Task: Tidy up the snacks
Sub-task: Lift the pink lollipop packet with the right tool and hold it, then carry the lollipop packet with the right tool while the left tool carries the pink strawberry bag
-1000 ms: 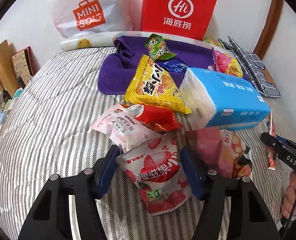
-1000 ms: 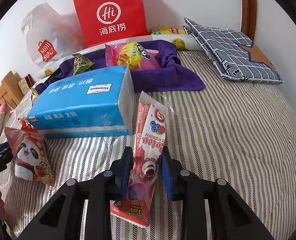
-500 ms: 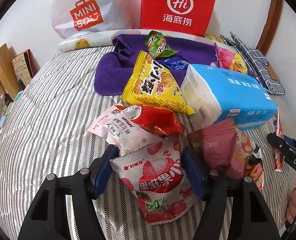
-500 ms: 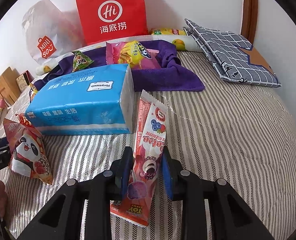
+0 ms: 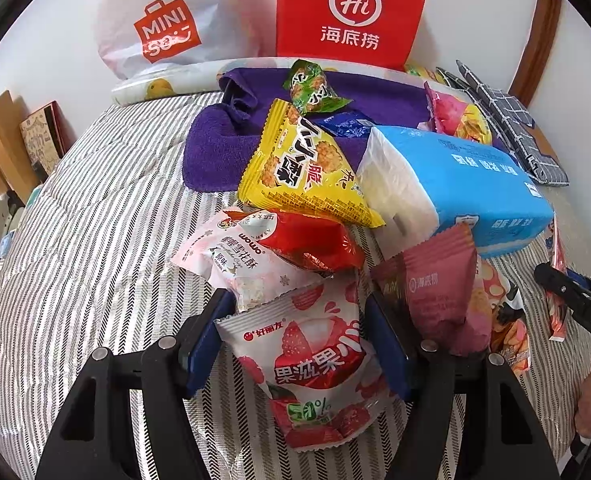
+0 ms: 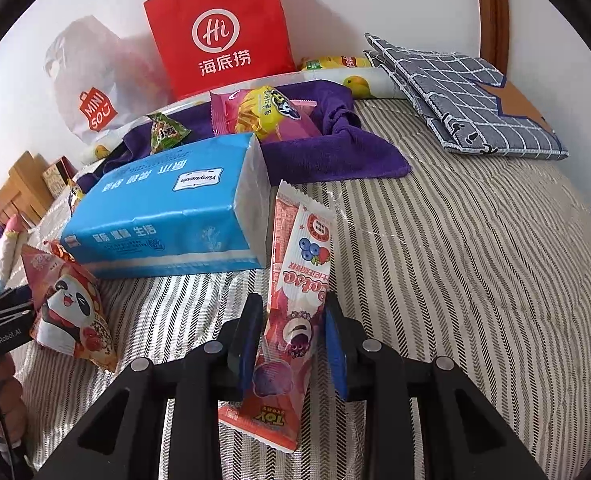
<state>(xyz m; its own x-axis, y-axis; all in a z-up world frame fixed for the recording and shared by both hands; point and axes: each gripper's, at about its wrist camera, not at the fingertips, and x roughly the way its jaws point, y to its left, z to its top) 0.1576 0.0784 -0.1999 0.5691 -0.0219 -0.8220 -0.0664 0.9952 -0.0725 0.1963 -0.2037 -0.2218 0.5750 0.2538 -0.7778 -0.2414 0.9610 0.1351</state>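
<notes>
My left gripper [image 5: 295, 332] is shut on a white and red strawberry gummy packet [image 5: 315, 360], its blue pads pressing both side edges. Just beyond it lies a pile of snacks: a pale pink nougat packet [image 5: 235, 264], a red packet [image 5: 315, 244] and a yellow cracker bag [image 5: 299, 172]. My right gripper [image 6: 293, 320] is shut on a long pink stick packet [image 6: 299, 292], which points away toward a blue tissue pack [image 6: 167, 208]. A panda snack bag [image 6: 71, 312] lies to the left, next to the left gripper's finger [image 6: 3, 312].
All of it rests on a striped bed cover [image 6: 475, 260]. At the back are a purple towel [image 5: 215, 152], a red paper bag [image 5: 351, 12], a white plastic bag [image 5: 163, 28] and a folded checked cloth [image 6: 467, 92]. A pink packet [image 5: 439, 292] leans by my left gripper's right finger.
The pink packet beside the left gripper's right finger stands a little more upright. Both grippers keep their packets and have barely moved.
</notes>
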